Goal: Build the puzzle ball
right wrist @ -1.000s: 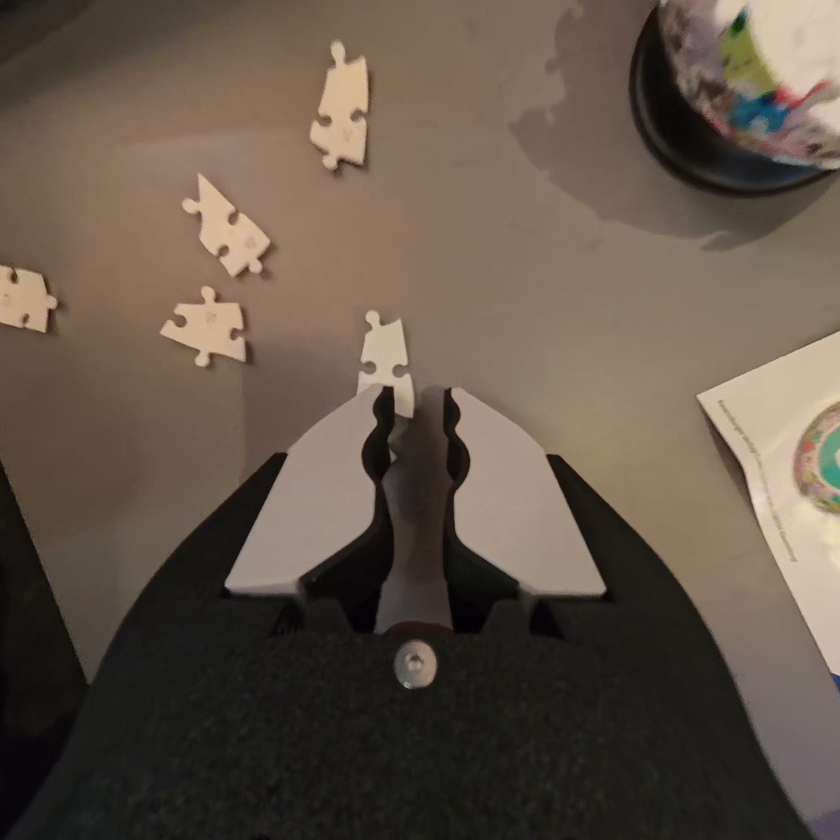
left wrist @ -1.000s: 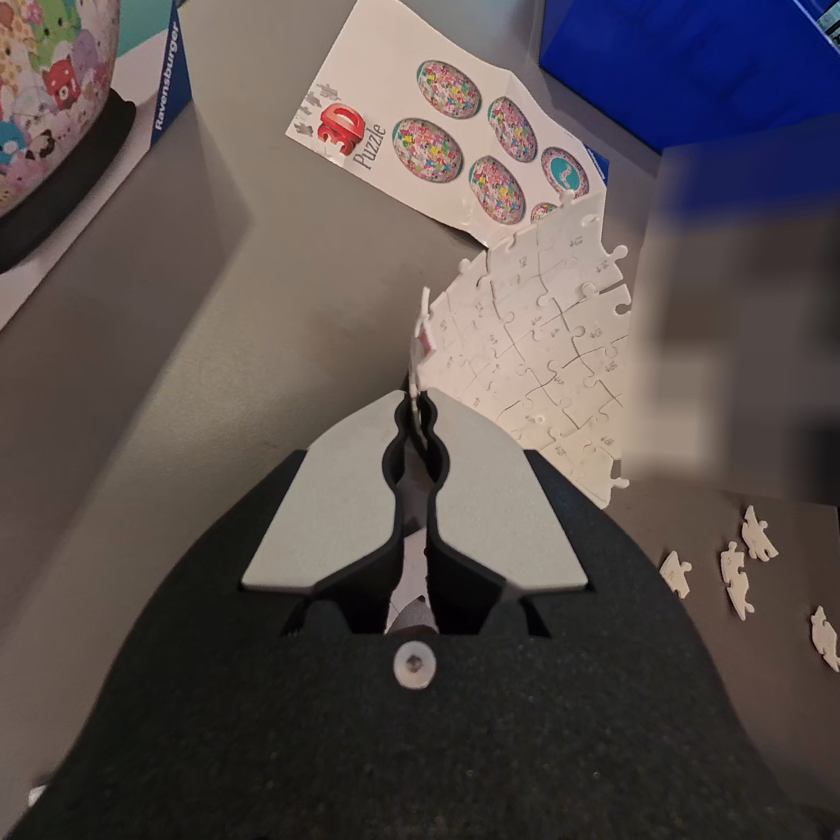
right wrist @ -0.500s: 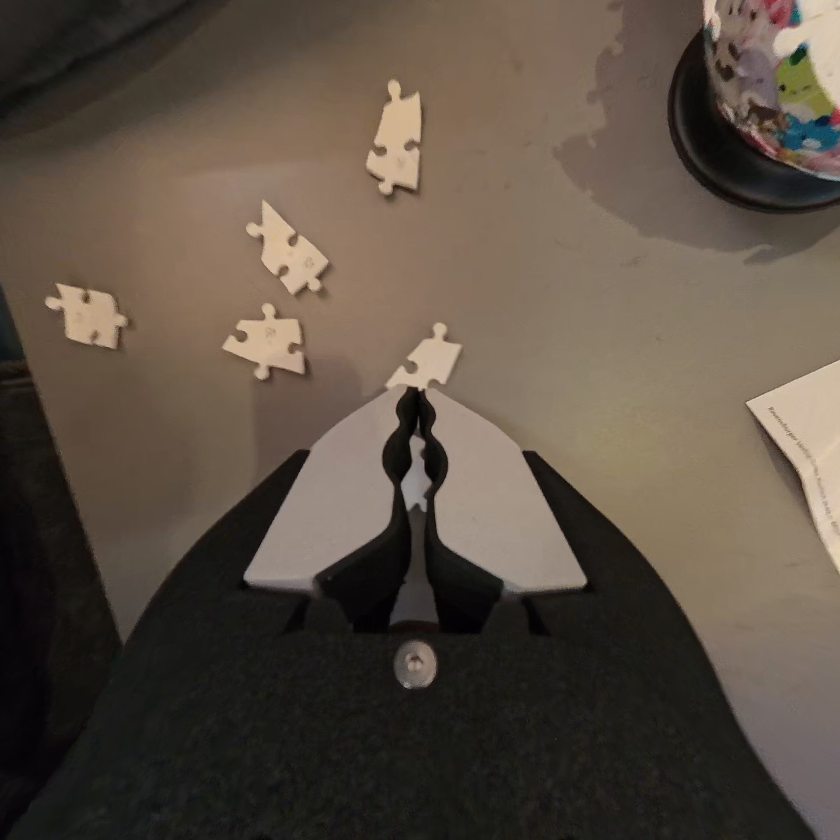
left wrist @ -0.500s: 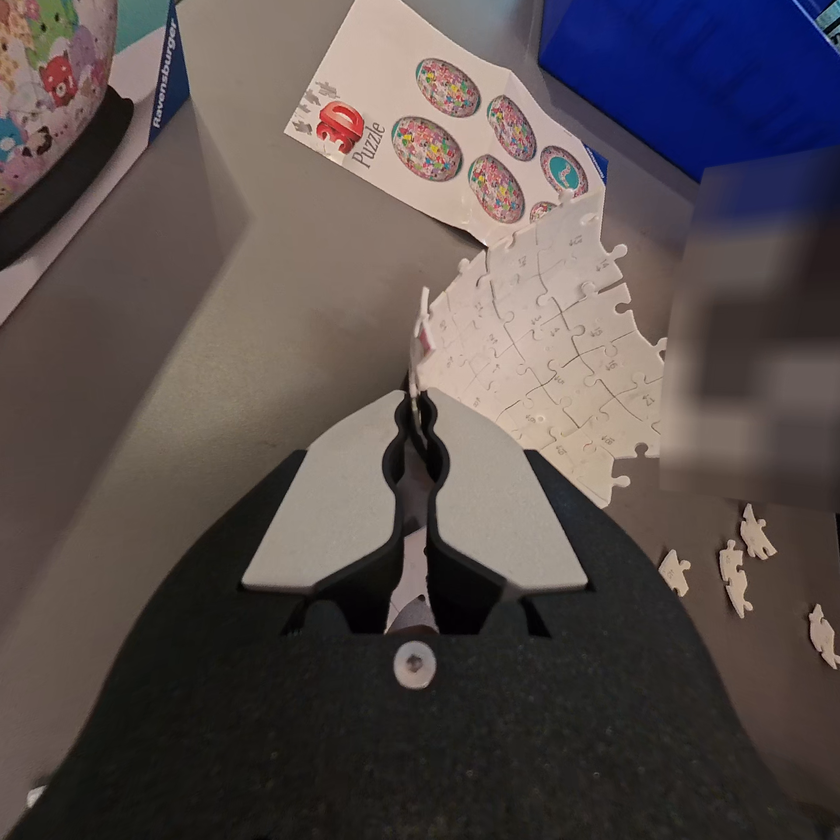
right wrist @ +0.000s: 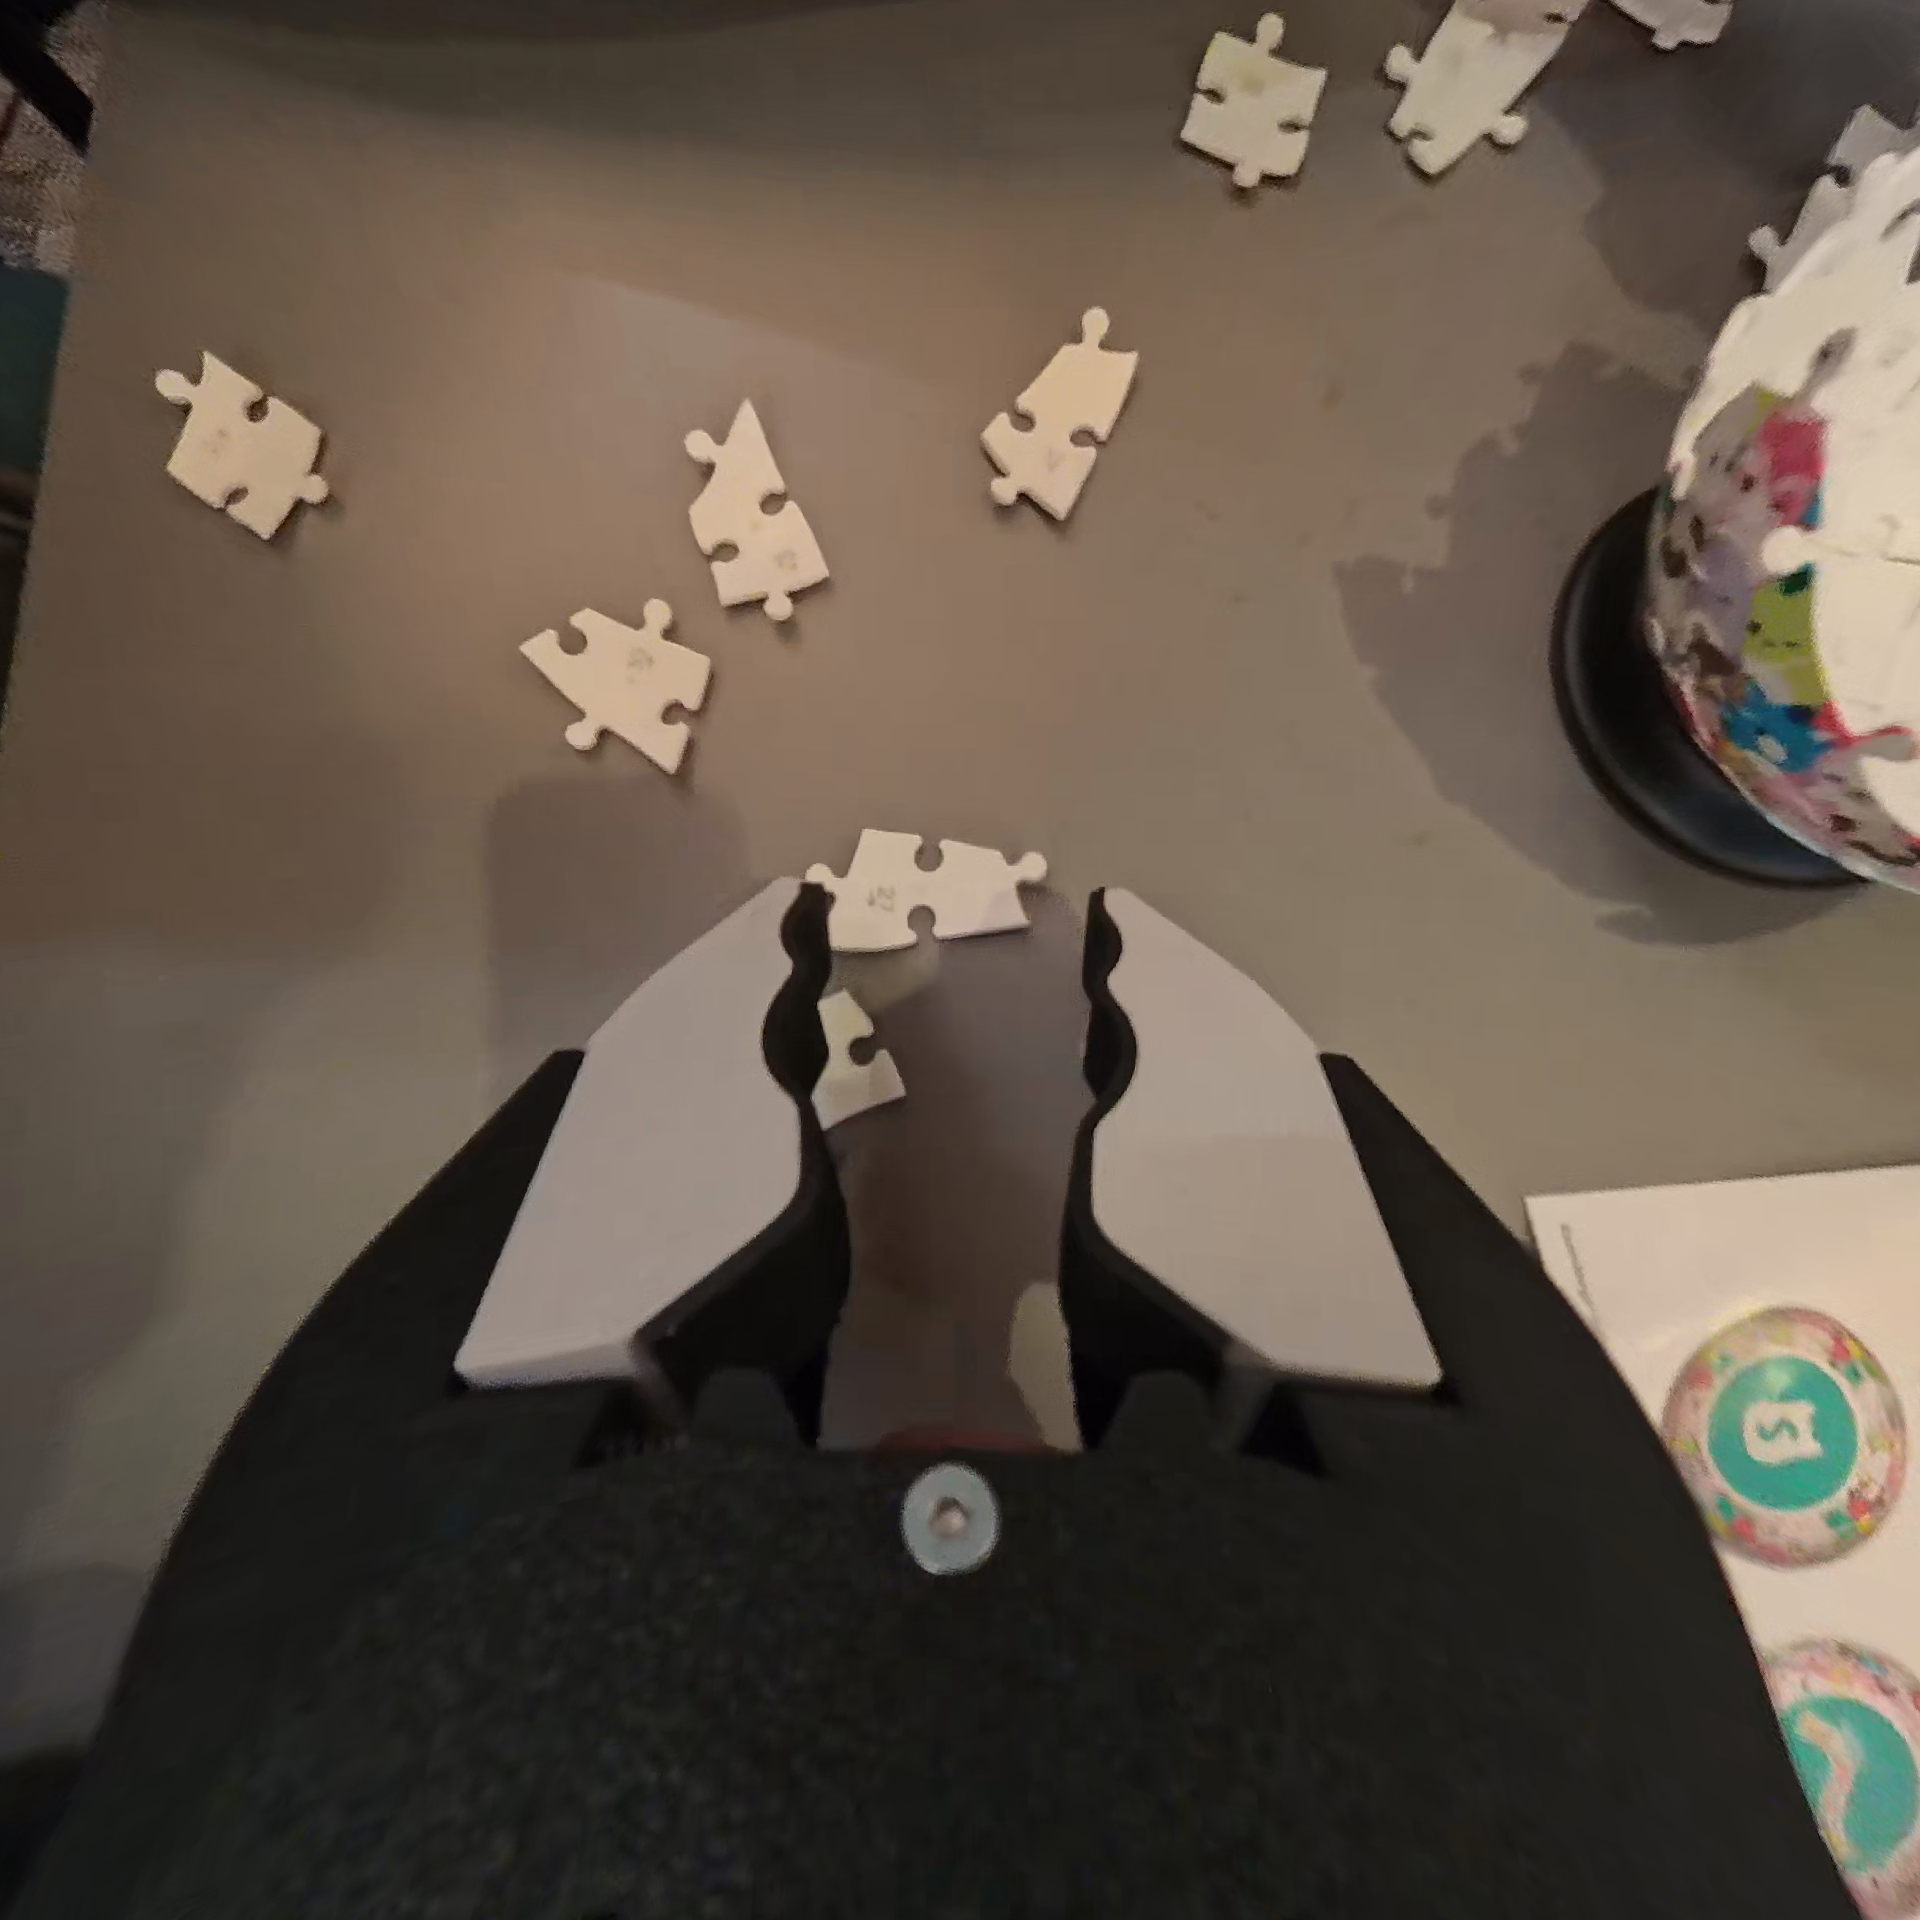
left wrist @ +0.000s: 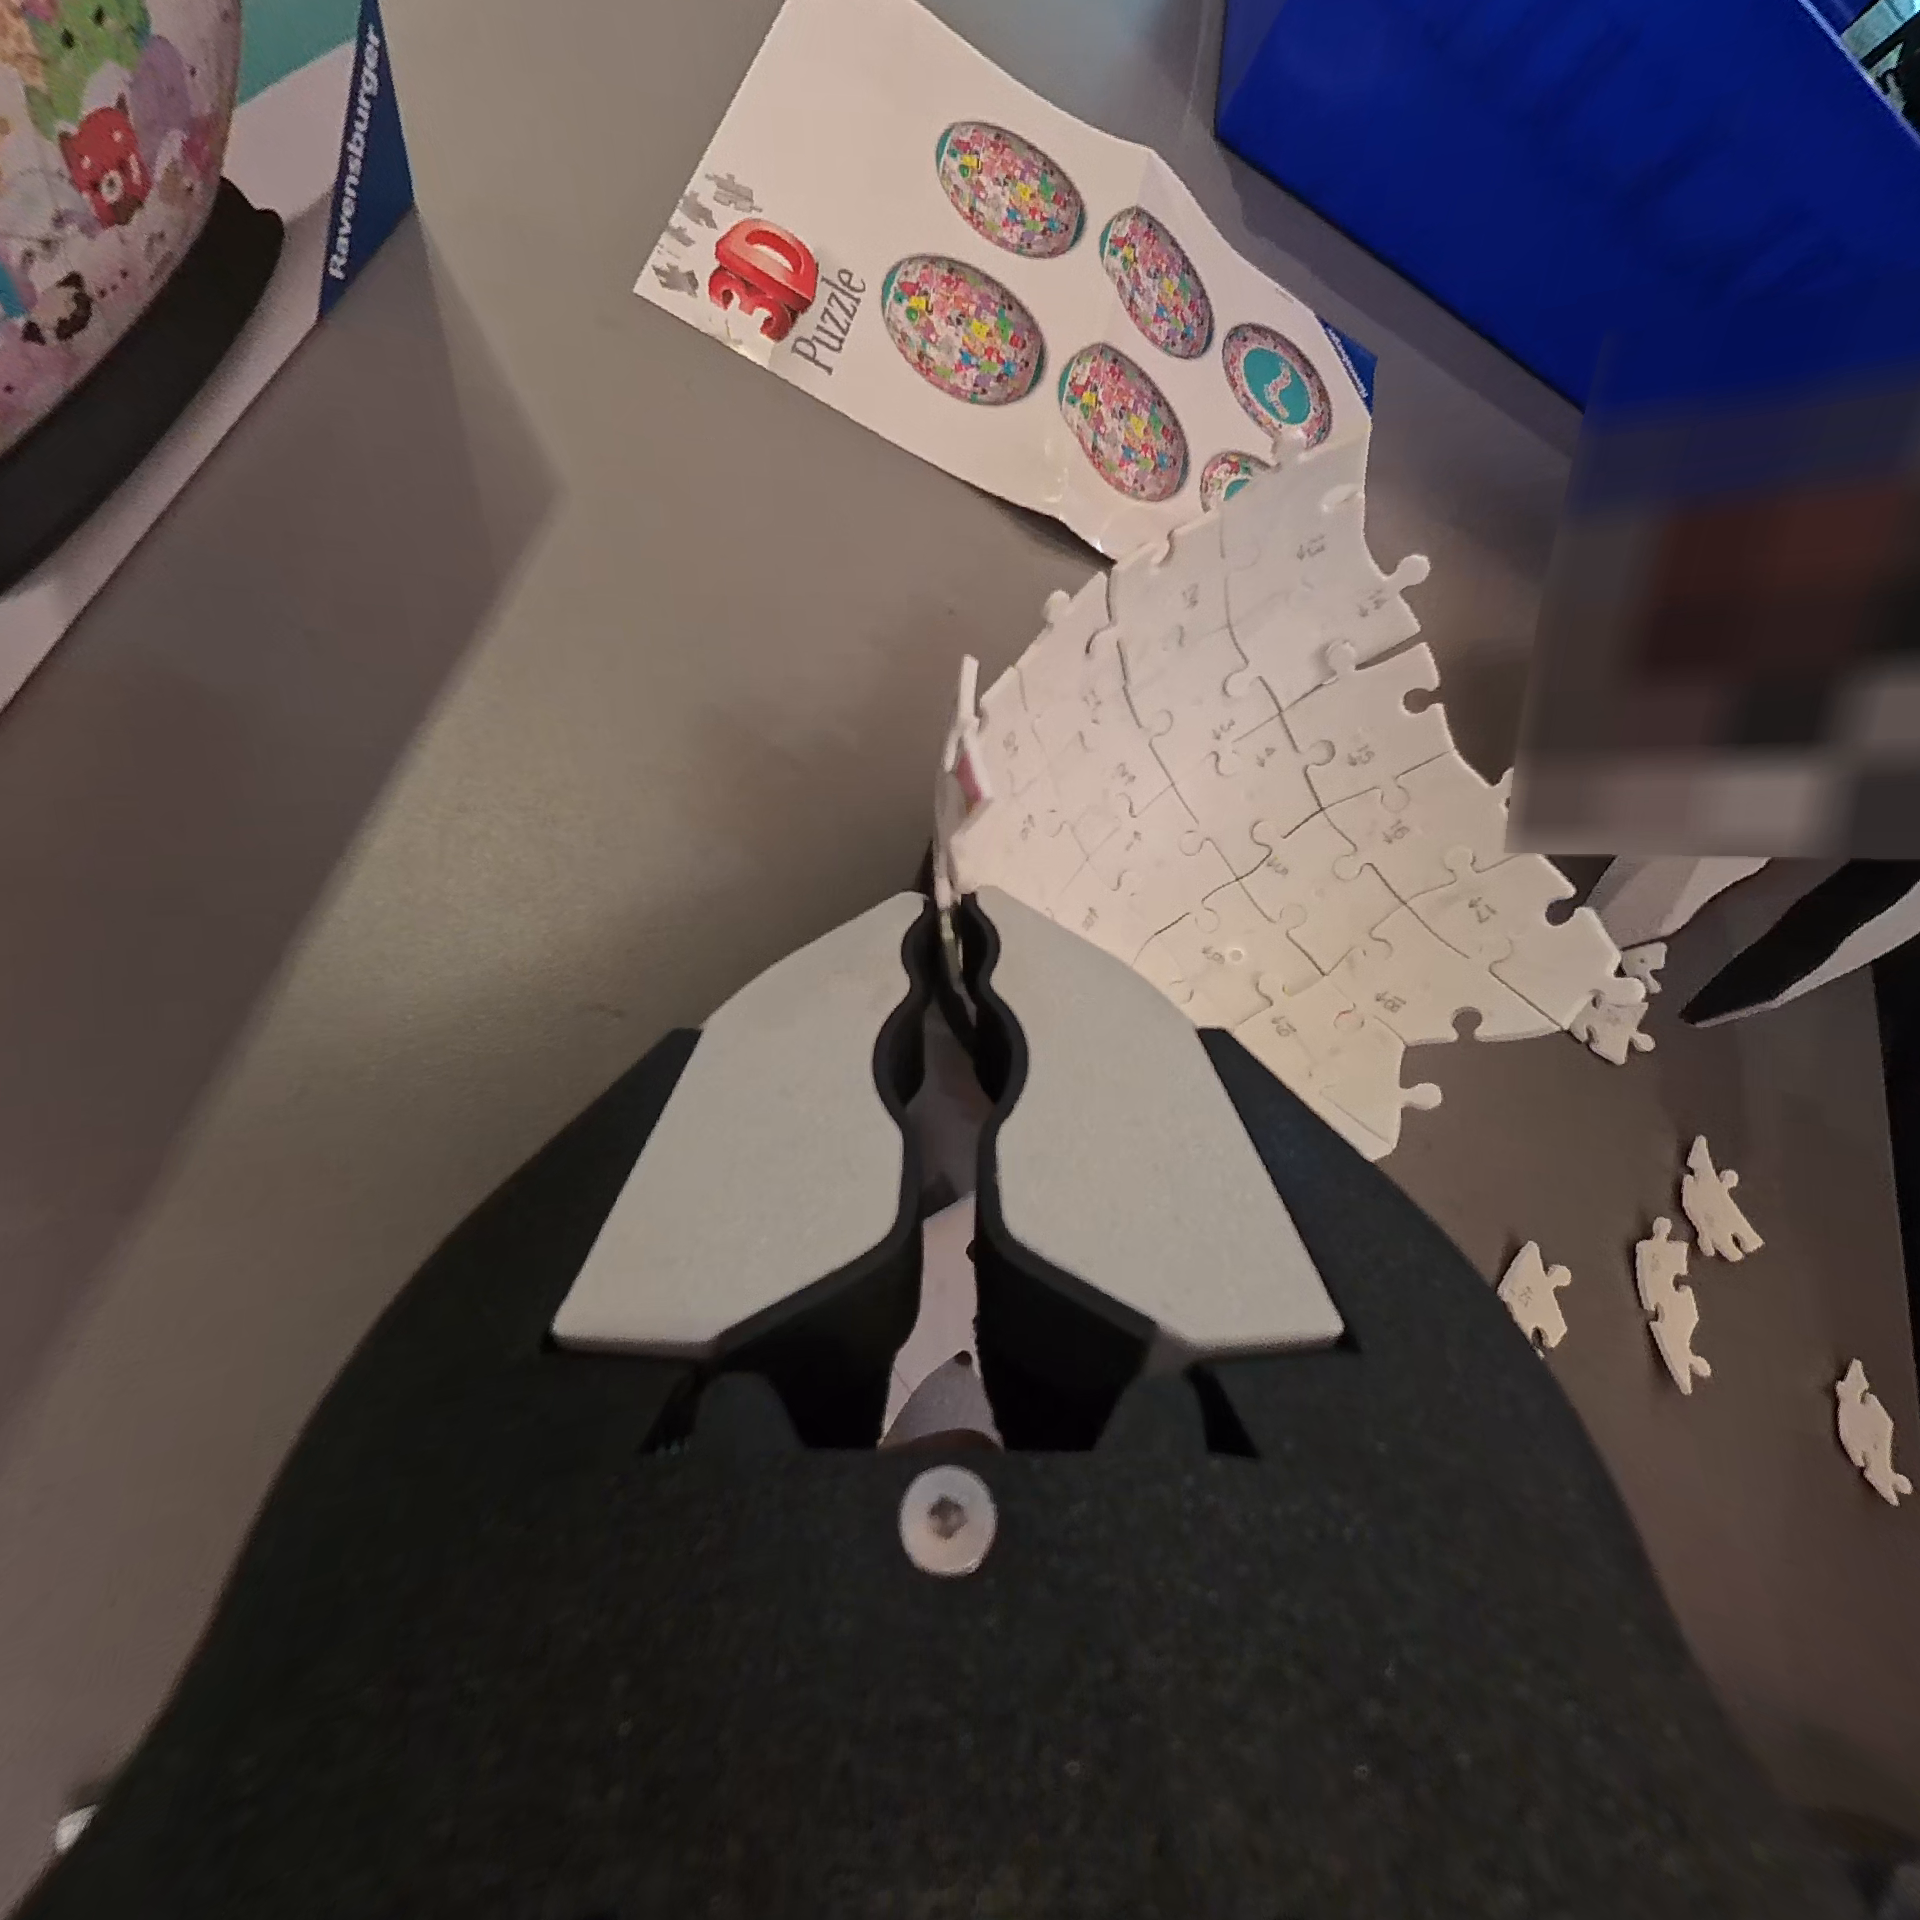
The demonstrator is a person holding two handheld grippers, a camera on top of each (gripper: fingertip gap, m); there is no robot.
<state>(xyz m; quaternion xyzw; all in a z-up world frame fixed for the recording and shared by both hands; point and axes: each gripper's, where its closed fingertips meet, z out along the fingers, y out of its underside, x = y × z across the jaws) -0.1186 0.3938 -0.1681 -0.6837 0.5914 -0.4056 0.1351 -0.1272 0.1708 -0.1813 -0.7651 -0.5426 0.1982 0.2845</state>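
Note:
My left gripper [left wrist: 951, 925] is shut on the near rim of the partly built puzzle ball [left wrist: 1247, 810], whose white numbered inside faces me. In the right wrist view the ball [right wrist: 1787, 582] shows its coloured outside over a black stand [right wrist: 1610, 707] at the right edge. My right gripper [right wrist: 951, 904] is open and low over the grey table. A joined pair of white pieces [right wrist: 930, 888] lies just ahead of its left fingertip. A single white piece [right wrist: 854, 1060] sits against the inner side of the left finger [right wrist: 675, 1122].
Several loose white pieces [right wrist: 623, 675] lie ahead and to the left, others [left wrist: 1662, 1278] to the right of the ball. An instruction sheet [left wrist: 987, 291] lies beyond the ball and shows again at lower right [right wrist: 1714, 1403]. A blue box [left wrist: 1558, 156] and the puzzle's box [left wrist: 343, 187] stand at the back. The left gripper's tips are roughly 25 centimeters from the right gripper's.
My right gripper was shut on a white piece half a second ago; it has opened and the piece is out of its grip. My left gripper still holds the ball's rim.

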